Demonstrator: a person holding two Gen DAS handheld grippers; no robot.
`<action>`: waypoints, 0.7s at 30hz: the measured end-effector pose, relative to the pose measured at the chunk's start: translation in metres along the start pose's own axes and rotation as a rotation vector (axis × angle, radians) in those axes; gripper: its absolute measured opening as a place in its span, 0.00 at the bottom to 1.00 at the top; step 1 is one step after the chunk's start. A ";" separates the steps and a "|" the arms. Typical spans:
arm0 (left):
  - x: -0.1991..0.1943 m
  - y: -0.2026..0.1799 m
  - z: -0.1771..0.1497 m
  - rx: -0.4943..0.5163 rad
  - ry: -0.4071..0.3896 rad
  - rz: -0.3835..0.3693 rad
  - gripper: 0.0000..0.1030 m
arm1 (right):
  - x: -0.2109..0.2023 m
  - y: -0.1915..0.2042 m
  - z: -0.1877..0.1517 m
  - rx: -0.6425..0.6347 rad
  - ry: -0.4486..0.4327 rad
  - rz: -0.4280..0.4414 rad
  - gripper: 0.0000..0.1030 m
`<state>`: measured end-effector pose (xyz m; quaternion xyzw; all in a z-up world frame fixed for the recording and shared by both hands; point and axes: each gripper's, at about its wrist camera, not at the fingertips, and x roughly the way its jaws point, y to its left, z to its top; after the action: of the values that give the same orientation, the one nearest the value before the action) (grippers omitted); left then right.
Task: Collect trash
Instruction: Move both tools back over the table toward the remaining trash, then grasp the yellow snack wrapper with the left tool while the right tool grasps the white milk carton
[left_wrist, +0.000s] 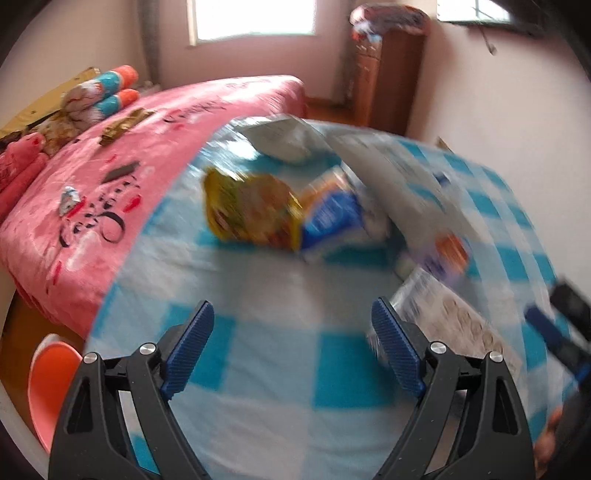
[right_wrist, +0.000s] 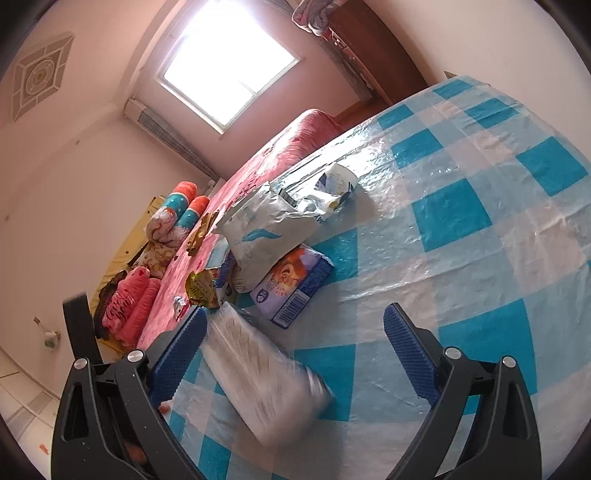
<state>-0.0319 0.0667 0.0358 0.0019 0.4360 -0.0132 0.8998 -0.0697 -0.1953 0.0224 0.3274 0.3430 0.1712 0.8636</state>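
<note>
Clearly the trash is bunched at one end of the worktop (right_wrist: 461, 206), the edge next to the pink bed (left_wrist: 110, 155), so both tools come at it from the open checked side. The left gripper (left_wrist: 291, 343) hangs over bare cloth with its jaws spread wide and nothing between them; ahead of it lie a yellow snack wrapper (left_wrist: 251, 210) and a blue-and-white packet (left_wrist: 332, 218), touching each other, with a grey-white mailer bag (left_wrist: 284, 142) beyond them. That view is smeared by motion, so finer detail there cannot be told.

The right gripper (right_wrist: 295, 347) is likewise spread and empty. A clear plastic pack (right_wrist: 258, 373) lies flat just below and between its fingers, nearer the left finger; whether the finger touches it I cannot tell. Its position suggests this pack is the nearest pickup, and being flat and slippery it will probably need a pinch on an edge, not across the face. Farther on sit a purple tissue pack (right_wrist: 291, 284) tucked under the edge of the grey-white mailer bag, and a crumpled white bag (right_wrist: 332, 188) behind.

More scraps rest on the bed: a gold wrapper (left_wrist: 122, 125), a dark flat piece (left_wrist: 120, 171) and a small foil scrap (left_wrist: 70, 199). An orange bin (left_wrist: 51, 380) stands on the floor at the worktop's corner, a likely place for what gets collected. Nothing looks gathered yet.
</note>
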 end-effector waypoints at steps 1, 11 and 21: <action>-0.001 -0.004 -0.005 0.011 0.009 -0.013 0.85 | 0.000 0.000 0.001 -0.010 0.007 0.003 0.92; -0.021 0.014 0.003 -0.030 -0.050 0.033 0.85 | 0.029 0.026 -0.013 -0.218 0.153 0.002 0.92; 0.008 0.043 0.059 -0.041 -0.096 0.067 0.85 | 0.042 0.048 -0.032 -0.381 0.187 -0.052 0.92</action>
<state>0.0208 0.1084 0.0654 -0.0027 0.3923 0.0258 0.9195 -0.0660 -0.1241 0.0175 0.1320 0.3916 0.2403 0.8784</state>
